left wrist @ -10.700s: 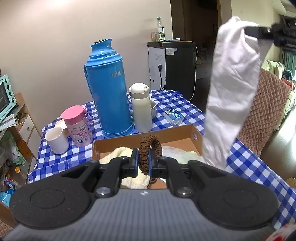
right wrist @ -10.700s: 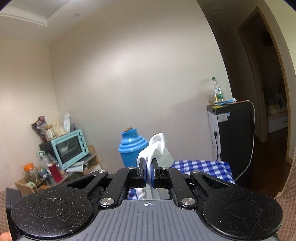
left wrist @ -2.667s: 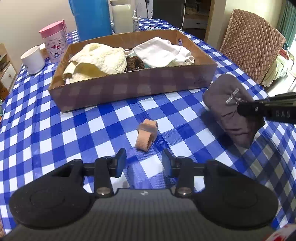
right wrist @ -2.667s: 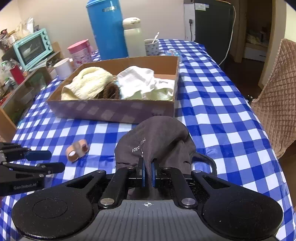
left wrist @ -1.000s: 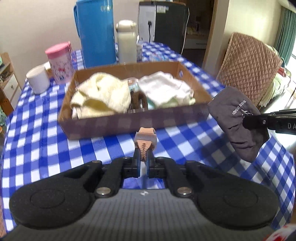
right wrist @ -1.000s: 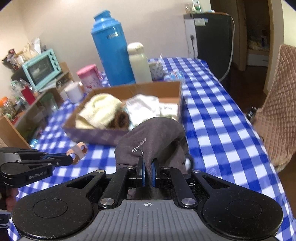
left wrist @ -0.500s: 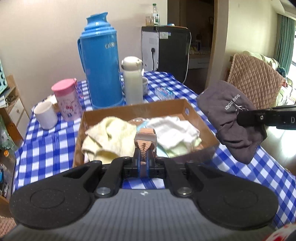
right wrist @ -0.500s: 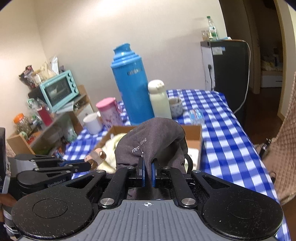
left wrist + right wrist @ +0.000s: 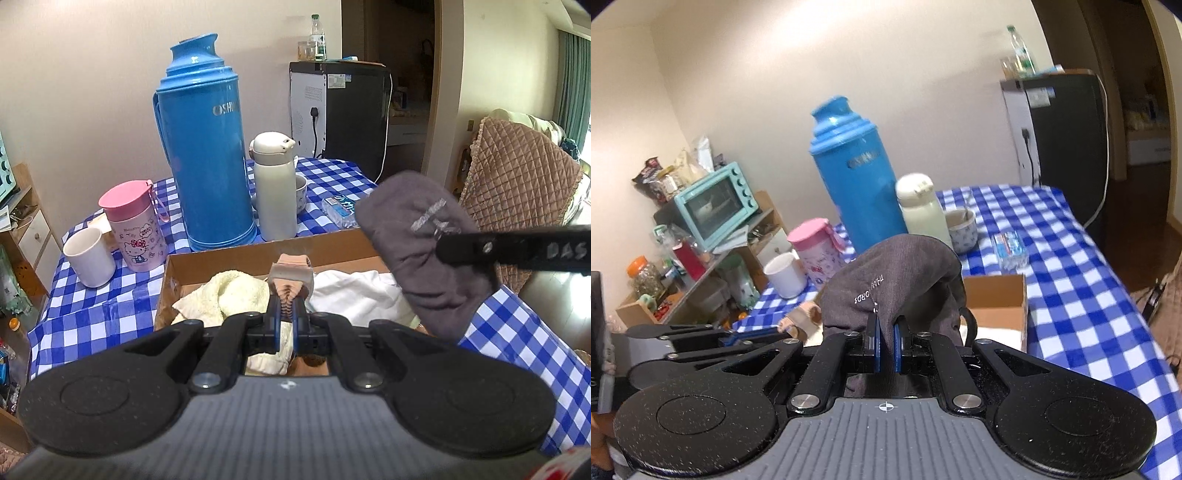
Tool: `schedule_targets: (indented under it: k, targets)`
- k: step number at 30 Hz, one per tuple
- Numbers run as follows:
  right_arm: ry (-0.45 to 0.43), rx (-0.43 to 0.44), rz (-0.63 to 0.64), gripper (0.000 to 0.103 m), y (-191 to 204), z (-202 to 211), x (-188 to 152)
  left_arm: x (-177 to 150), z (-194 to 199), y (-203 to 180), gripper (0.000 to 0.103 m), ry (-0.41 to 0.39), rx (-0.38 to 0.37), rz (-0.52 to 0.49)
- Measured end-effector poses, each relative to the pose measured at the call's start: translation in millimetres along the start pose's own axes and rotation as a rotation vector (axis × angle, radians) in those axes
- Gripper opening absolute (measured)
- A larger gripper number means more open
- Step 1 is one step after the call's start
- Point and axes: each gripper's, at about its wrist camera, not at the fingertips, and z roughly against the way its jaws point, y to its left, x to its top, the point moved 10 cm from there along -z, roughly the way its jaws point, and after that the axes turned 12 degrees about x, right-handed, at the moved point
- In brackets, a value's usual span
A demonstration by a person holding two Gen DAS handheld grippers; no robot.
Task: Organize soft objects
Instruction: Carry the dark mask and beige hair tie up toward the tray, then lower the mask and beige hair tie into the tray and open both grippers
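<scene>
Soft pieces are gathered in and above the cardboard box (image 9: 258, 254) on the bench (image 9: 110, 295), which wears a blue-and-white checked cloth. The left claw (image 9: 285, 314) is pressed together on a small peach-coloured elastic band (image 9: 291, 275), holding it upright in the air over the middle of the box. Below it, inside the box, a pale yellow towel (image 9: 232, 293) lies on the left side and a white cloth (image 9: 358, 295) on the right. The right claw (image 9: 885, 349) pinches a fold of a dark grey fabric piece (image 9: 890, 284) with small printed lettering; in the left wrist view this same grey piece (image 9: 424, 251) hangs from the black fingers (image 9: 491, 249) of the right claw, raised above the right end of the box and clear of the white cloth.

Behind the box stand a tall blue thermos (image 9: 203, 155) and, just beside it to the right, a cream flask (image 9: 275, 188), with a small patterned cup (image 9: 301, 192) partly hidden behind the flask. A pink Hello Kitty tumbler (image 9: 135, 232) and a white mug (image 9: 88, 256) sit near each other on the left. A small packet (image 9: 340, 210) lies on the cloth beyond the box. A teal toaster oven (image 9: 714, 205) stands on a shelf to the left of the bench, and a quilted brown chair cover (image 9: 517, 173) shows at the right.
</scene>
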Motion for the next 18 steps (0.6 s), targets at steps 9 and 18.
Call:
schedule_targets:
  k: [9, 18]
  targets:
    - [0.119, -0.166, -0.074, 0.007, -74, -37, -36, -3, -37, -16, 0.005, 0.046, -0.023, -0.012]
    - [0.214, -0.228, 0.025, 0.007, -92, -62, -51, -16, -67, -42, 0.005, 0.099, -0.065, -0.022]
